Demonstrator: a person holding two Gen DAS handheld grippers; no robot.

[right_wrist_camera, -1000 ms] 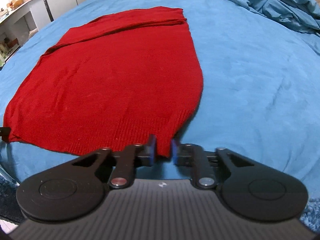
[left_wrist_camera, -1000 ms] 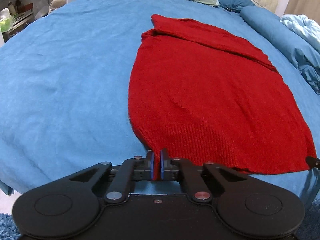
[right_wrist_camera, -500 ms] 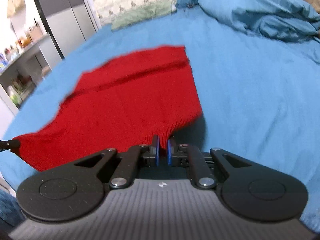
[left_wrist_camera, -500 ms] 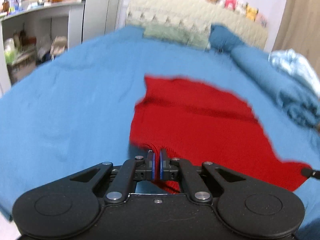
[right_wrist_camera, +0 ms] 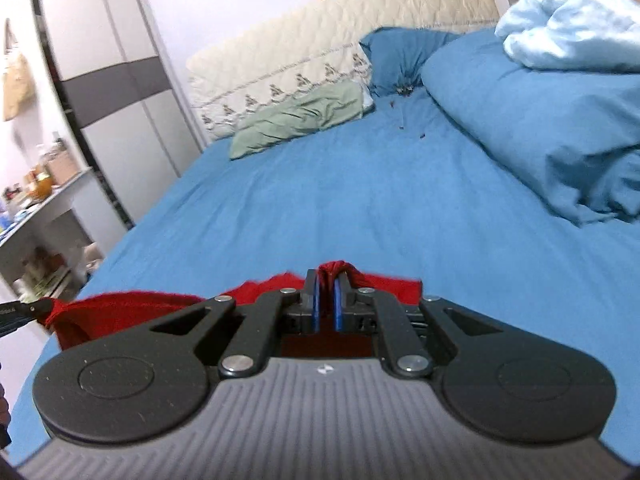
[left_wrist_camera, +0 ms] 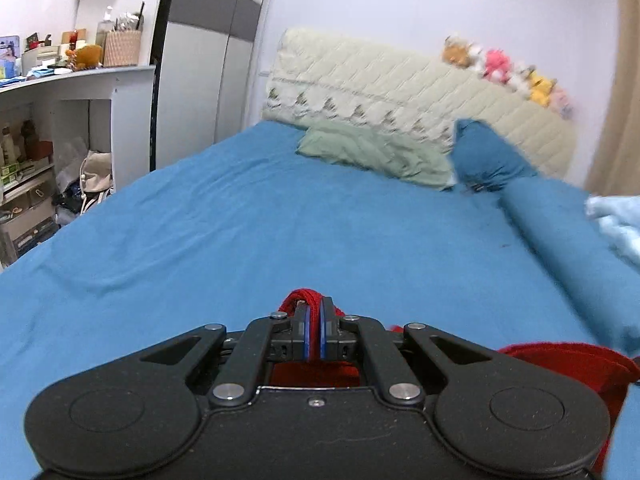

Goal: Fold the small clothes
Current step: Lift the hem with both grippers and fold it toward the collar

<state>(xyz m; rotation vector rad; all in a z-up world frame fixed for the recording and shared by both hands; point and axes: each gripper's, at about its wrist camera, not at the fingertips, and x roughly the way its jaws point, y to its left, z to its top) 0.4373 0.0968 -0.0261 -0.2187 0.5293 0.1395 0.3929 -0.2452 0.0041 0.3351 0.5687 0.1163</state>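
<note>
A red knitted sweater (left_wrist_camera: 568,364) hangs lifted over the blue bed, its hem corners pinched in both grippers. My left gripper (left_wrist_camera: 314,312) is shut on one corner, and a red bunch of knit pokes out above its blue pads. My right gripper (right_wrist_camera: 329,286) is shut on the other corner, with the sweater (right_wrist_camera: 120,312) stretching off to the left toward the other gripper's tip (right_wrist_camera: 24,312). Most of the sweater is hidden below the gripper bodies.
The blue bedsheet (left_wrist_camera: 280,232) stretches ahead to a green pillow (left_wrist_camera: 376,152) and a blue pillow (left_wrist_camera: 488,160) by the cream headboard (right_wrist_camera: 320,36). A rolled blue duvet (right_wrist_camera: 540,120) and light blue blanket (right_wrist_camera: 572,24) lie on the right. Shelves (left_wrist_camera: 48,128) stand left.
Both grippers rose and swept forward with the hem corners. The sweater, which lay flat on the bed, is now lifted and mostly out of sight. The right gripper's jaws closed on the hem.
</note>
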